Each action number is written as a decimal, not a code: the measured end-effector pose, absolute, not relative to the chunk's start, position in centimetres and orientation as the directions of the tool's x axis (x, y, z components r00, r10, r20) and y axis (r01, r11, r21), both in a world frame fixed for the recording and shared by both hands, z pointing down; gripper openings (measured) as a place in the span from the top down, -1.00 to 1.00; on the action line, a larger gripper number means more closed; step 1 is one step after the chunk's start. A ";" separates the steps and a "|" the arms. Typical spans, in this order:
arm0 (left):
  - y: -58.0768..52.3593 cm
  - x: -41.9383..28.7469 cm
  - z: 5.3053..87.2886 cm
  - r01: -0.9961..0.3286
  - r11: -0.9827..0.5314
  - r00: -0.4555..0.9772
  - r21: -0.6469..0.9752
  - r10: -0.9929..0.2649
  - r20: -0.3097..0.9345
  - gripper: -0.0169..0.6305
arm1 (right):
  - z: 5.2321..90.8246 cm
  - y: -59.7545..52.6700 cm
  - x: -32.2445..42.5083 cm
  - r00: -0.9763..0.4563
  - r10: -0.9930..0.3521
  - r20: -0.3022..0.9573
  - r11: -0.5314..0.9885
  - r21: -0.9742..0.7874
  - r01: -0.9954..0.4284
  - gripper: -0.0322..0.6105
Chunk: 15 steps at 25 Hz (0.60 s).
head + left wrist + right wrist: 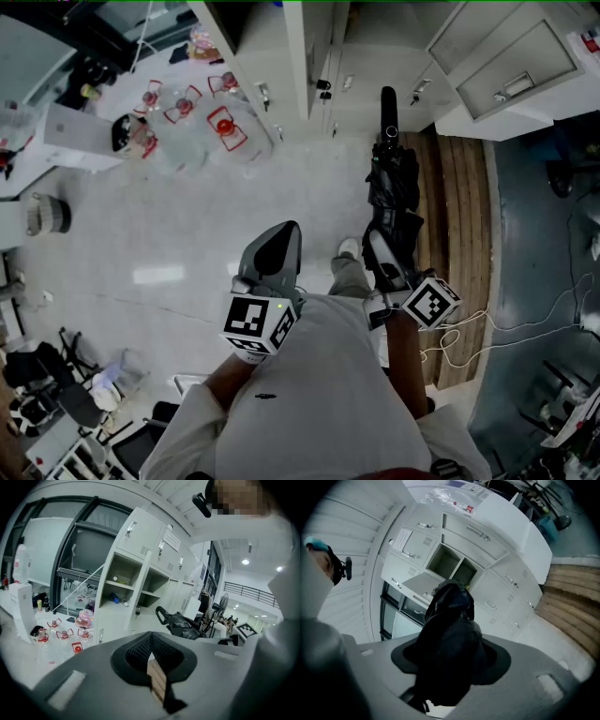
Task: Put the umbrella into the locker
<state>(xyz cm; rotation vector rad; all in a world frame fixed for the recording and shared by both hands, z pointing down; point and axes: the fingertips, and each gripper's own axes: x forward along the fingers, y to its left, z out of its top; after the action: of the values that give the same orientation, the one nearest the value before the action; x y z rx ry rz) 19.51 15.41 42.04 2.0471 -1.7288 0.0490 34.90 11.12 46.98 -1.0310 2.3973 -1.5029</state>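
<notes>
The right gripper point(382, 270) is clamped on the folded black umbrella point(395, 184), which points toward the white lockers point(450, 562). The left gripper point(151, 644) has its jaws together, empty. A paper notice point(172, 541) on one locker door seems printed, but is too small to read.

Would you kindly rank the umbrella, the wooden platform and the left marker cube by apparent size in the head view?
1. wooden platform
2. umbrella
3. left marker cube, though its nearness to the camera inflates it
</notes>
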 end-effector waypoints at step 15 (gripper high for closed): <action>32.8 4.7 42.1 -0.926 -0.113 0.229 0.361 -0.927 0.298 0.91 | 45.6 30.5 17.5 -0.800 -0.579 0.159 0.244 -0.902 -0.356 0.13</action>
<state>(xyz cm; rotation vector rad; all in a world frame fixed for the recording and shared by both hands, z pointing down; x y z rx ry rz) 4.73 32.82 42.10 2.0404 -1.6985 -0.0025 17.52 30.52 45.63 -0.8823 2.3064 -1.5842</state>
